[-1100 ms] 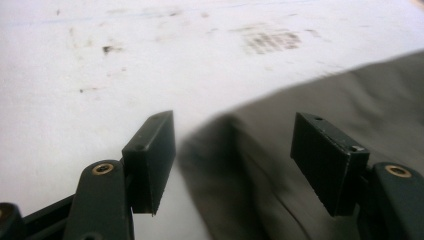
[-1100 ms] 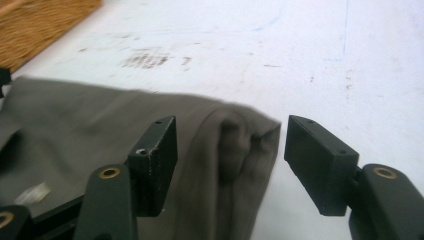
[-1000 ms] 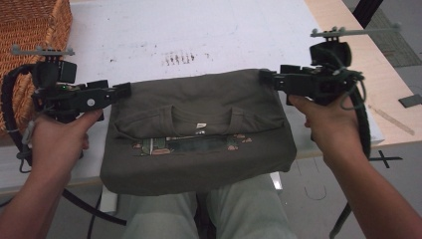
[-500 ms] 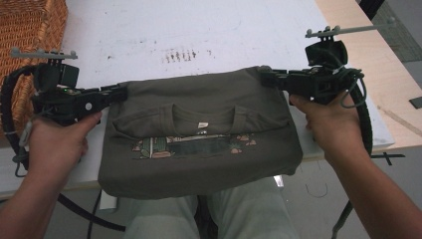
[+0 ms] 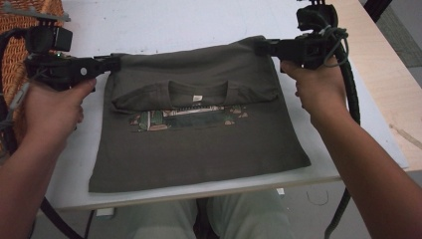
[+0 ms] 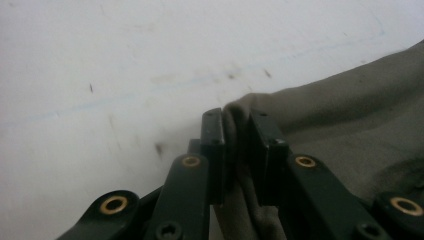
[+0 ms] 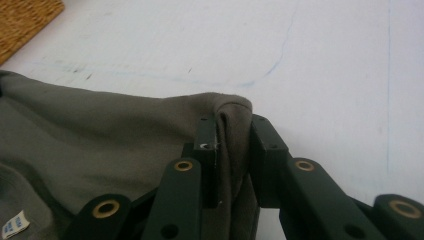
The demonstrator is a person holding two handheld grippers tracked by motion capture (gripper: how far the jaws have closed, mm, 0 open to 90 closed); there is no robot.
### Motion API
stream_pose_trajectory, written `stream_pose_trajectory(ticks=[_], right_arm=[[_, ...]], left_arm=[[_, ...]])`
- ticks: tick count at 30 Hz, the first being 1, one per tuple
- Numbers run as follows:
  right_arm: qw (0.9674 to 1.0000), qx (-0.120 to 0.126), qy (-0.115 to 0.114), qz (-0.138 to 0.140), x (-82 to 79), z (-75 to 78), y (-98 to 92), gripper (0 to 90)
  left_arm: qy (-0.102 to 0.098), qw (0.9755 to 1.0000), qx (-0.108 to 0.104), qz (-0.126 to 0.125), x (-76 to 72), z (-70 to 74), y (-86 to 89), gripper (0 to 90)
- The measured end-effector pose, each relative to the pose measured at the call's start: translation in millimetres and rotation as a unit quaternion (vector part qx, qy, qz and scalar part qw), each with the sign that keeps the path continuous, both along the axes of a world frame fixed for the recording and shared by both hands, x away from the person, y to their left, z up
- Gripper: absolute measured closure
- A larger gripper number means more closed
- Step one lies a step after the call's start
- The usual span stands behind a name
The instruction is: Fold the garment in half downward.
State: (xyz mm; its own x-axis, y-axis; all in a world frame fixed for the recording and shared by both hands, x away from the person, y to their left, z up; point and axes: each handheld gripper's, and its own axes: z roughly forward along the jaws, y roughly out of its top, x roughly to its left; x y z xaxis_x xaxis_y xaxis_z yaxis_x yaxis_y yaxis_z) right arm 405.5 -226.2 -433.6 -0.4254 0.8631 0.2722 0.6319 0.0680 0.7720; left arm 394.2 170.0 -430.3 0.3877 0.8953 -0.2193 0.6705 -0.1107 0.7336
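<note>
Olive-green cotton T-shirt (image 5: 199,139), folded, lying flat across the lower middle of the high view, its near hem at the front edge of the white table (image 5: 199,20); collar with a small white label (image 5: 197,97) and a band of printed artwork (image 5: 189,118) sit in the centre of the frame, under the folded-over far part. Person's knees in pale trousers (image 5: 199,219) at bottom centre, 2 forearms entering from the lower corners. Left gripper (image 5: 115,63), middle left of the frame: jaws nearly closed, pinching the far-left corner of the shirt; the left gripper view shows a bunched fold of fabric pressed between the 2 black pads (image 6: 212,150). Right gripper (image 5: 260,47), upper right of the frame: jaws likewise nearly closed, clamped on the far-right corner, cloth wedged between its pads (image 7: 207,150) in the right gripper view. Black cable (image 5: 348,89) trailing down the right side. Wicker basket (image 5: 20,55) at the upper left. Bare wooden surface (image 5: 378,64) beyond the table's right edge.
</note>
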Motion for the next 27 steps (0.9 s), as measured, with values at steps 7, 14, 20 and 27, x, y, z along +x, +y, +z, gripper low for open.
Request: stream_pose_trajectory(ticks=[7,14,20,27], right_arm=[[0.9994,-0.032,0.003,-0.008,15.5,-8.5,7.5,56.6],[0.9959,-0.081,-0.034,0.022,-25.7,-6.6,16.8,49.4],[0.991,-0.114,-0.055,0.046,-63.0,-8.7,19.1,49.8],[0.993,-0.089,-0.069,0.035,-89.9,-2.4,6.3,55.6]], left_arm=[[-0.01,0.9993,0.03,0.022,-1.7,-8.9,-9.0,60.7],[-0.027,0.9972,0.066,0.024,-33.5,-9.7,-18.3,48.3],[-0.044,0.995,0.089,0.015,-64.1,-7.8,-23.2,46.6],[-0.045,0.9966,0.064,0.028,-94.1,-6.8,-20.9,47.1]])
